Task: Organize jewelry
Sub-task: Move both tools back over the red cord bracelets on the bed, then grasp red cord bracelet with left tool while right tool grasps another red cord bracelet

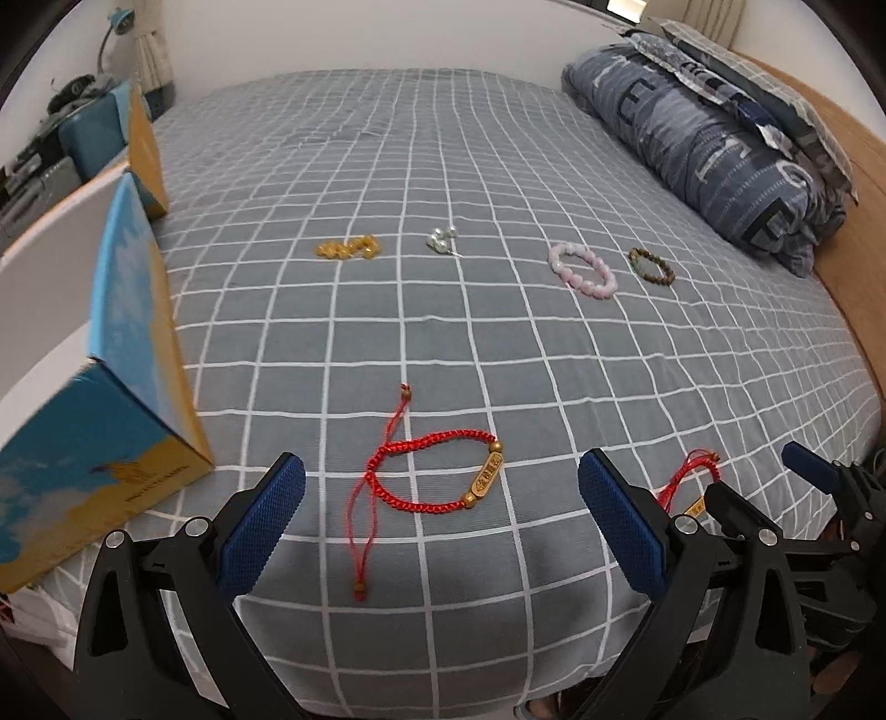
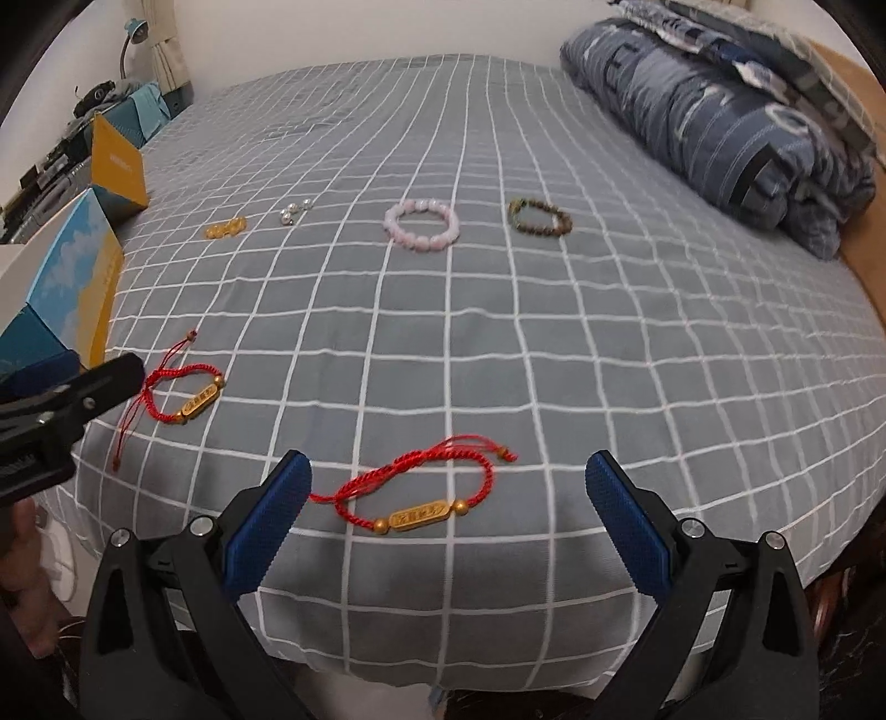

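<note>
Several pieces of jewelry lie on the grey checked bedspread (image 1: 498, 166). A red cord bracelet with a gold bar (image 1: 437, 479) lies just ahead of my open, empty left gripper (image 1: 440, 515). A second red cord bracelet (image 2: 421, 498) lies between the fingers of my open, empty right gripper (image 2: 448, 509); it also shows in the left wrist view (image 1: 689, 484). Farther back lie gold beads (image 1: 348, 248), pearl earrings (image 1: 442, 239), a pink bead bracelet (image 1: 581, 270) and a brown bead bracelet (image 1: 652, 267).
An open blue and yellow box (image 1: 111, 354) stands at the bed's left edge, with its lid flap (image 1: 145, 149) upright behind. A folded blue quilt (image 1: 698, 144) and pillows lie at the back right. A cluttered desk with a lamp (image 1: 119, 16) is at the far left.
</note>
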Available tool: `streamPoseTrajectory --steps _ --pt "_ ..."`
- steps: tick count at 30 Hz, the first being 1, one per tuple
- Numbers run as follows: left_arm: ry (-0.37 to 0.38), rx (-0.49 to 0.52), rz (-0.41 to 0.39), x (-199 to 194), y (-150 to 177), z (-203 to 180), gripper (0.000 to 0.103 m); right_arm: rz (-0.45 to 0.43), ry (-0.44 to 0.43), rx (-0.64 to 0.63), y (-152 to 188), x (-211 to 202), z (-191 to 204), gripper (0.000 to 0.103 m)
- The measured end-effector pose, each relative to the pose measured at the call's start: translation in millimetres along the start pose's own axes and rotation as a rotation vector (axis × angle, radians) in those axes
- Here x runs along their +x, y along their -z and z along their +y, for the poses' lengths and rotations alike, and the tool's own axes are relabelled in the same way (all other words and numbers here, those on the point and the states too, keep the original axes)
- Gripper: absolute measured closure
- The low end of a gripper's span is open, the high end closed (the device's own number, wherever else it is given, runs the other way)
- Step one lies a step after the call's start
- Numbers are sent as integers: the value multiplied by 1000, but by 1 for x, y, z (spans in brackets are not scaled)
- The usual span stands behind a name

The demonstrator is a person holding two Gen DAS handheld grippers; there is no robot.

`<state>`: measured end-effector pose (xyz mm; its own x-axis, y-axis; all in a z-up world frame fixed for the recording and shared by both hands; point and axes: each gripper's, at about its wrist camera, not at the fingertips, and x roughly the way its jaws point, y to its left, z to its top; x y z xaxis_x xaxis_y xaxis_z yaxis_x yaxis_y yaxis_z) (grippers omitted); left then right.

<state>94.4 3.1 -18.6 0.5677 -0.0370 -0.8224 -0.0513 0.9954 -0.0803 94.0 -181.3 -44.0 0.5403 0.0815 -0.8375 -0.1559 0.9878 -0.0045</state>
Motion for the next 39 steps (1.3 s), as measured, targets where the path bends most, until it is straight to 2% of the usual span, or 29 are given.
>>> streamPoseTrajectory --steps 10,23,24,26,34,39 --pt "23 -13 41 25 6 5 6 35 -28 -2 13 23 1 8" --pt "-53 -8 79 47 11 5 8 50 -36 -16 15 40 7 8" --pt "-55 -11 86 49 12 6 9 51 -34 -20 15 41 8 9" --pt "-47 -14 116 54 13 6 22 56 -37 -24 15 42 9 13" --pt "-50 13 129 54 18 7 44 51 -30 -34 16 45 10 32" --pt "-52 28 131 54 18 8 56 40 -30 -38 16 45 10 50"
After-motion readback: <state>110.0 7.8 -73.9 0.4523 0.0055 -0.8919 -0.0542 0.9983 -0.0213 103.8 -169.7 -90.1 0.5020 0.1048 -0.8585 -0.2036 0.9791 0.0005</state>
